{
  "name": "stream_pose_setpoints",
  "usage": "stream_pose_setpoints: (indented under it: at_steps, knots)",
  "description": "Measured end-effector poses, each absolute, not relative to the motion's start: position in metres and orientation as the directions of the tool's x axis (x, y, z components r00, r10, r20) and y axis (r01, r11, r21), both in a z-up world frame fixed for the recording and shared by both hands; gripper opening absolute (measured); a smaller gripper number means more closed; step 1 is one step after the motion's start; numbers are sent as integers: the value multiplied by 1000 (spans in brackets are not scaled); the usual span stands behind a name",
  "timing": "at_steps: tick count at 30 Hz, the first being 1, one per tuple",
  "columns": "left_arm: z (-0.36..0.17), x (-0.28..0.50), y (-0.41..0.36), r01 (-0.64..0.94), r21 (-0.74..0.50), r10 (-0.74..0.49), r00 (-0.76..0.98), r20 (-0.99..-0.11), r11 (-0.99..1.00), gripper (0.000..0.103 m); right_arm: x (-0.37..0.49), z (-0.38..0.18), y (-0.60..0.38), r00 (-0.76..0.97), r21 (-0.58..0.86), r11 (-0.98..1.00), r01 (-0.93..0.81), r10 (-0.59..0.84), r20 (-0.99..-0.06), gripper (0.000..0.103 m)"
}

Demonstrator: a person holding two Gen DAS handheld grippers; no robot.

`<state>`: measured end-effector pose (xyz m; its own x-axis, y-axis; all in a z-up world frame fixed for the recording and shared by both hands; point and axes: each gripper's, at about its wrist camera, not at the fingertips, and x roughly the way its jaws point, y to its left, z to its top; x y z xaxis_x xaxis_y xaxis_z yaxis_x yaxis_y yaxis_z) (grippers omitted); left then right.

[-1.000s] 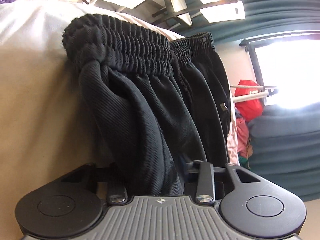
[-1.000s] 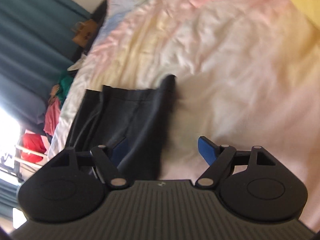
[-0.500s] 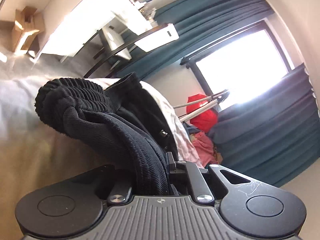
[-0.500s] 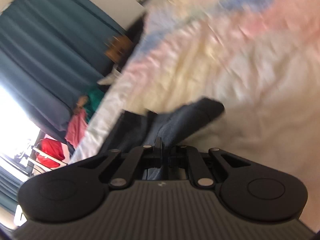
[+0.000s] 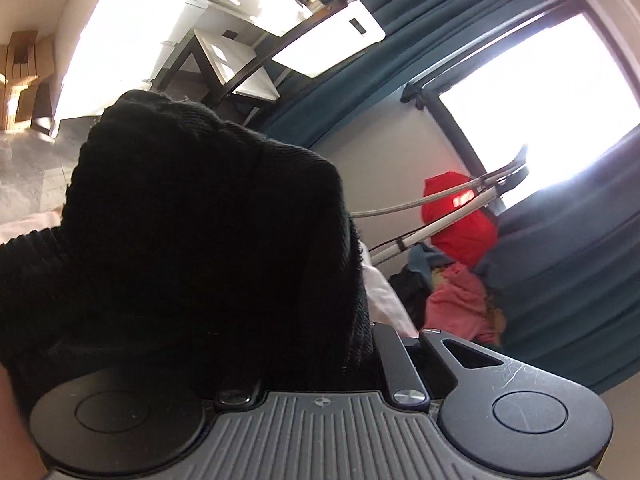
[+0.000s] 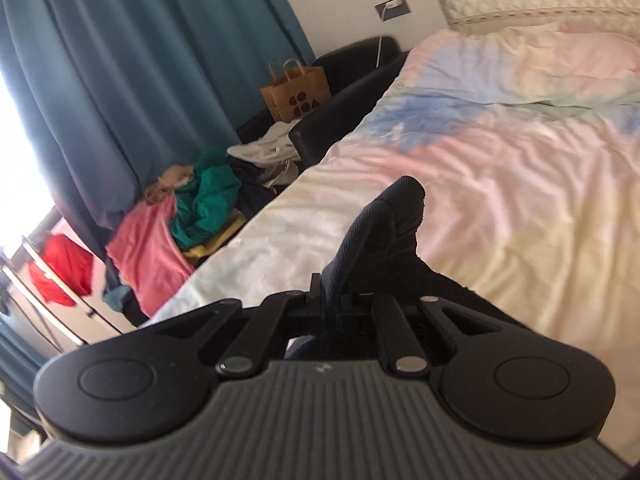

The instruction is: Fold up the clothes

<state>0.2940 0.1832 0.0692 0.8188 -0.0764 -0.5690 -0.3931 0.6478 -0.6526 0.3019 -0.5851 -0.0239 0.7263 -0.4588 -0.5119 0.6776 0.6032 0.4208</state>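
Note:
My left gripper (image 5: 320,364) is shut on the waistband end of the black ribbed shorts (image 5: 200,240). The bunched cloth fills the left wrist view and hides the fingers. My right gripper (image 6: 340,300) is shut on another corner of the black shorts (image 6: 384,224), which sticks up between the closed fingers above the pastel bedsheet (image 6: 520,184). Both grippers hold the shorts lifted off the bed.
A pile of pink, green and white clothes (image 6: 192,208) lies on the floor beside the bed, near a brown paper bag (image 6: 296,92) and teal curtains (image 6: 120,80). A red garment (image 5: 460,216) hangs on a drying rack by the window. A desk (image 5: 240,60) stands beyond.
My right gripper closed on the shorts' corner and lifted it. My left gripper raised the waistband off the bed, and both views tilted up toward the room.

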Motion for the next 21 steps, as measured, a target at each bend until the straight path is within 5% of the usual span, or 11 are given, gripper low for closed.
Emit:
stream_pose_setpoints:
  at_steps: [8, 10, 11, 12, 14, 18, 21]
  knots:
    - [15, 368, 141, -391, -389, 26, 732, -681, 834, 18, 361, -98, -589, 647, 334, 602, 726, -431, -629, 8]
    - [21, 361, 131, -348, -352, 24, 740, -672, 869, 36, 355, -101, -589, 666, 358, 606, 711, -416, -619, 12]
    - [27, 356, 126, -326, -341, 17, 744, -668, 882, 53, 350, -100, -589, 680, 375, 607, 700, -407, -610, 14]
    - [34, 348, 121, -310, -340, 9, 751, -660, 888, 66, 343, -97, -589, 694, 397, 608, 687, -391, -604, 19]
    - [45, 329, 117, -285, -364, -12, 772, -636, 887, 75, 324, -88, -589, 731, 445, 614, 652, -354, -583, 29]
    - [58, 278, 122, -246, -491, -116, 795, -596, 835, 82, 273, -70, -586, 787, 504, 626, 595, -326, -524, 65]
    - [55, 229, 139, -273, -582, -161, 795, -584, 766, 89, 228, -67, -584, 819, 578, 600, 553, -267, -507, 68]
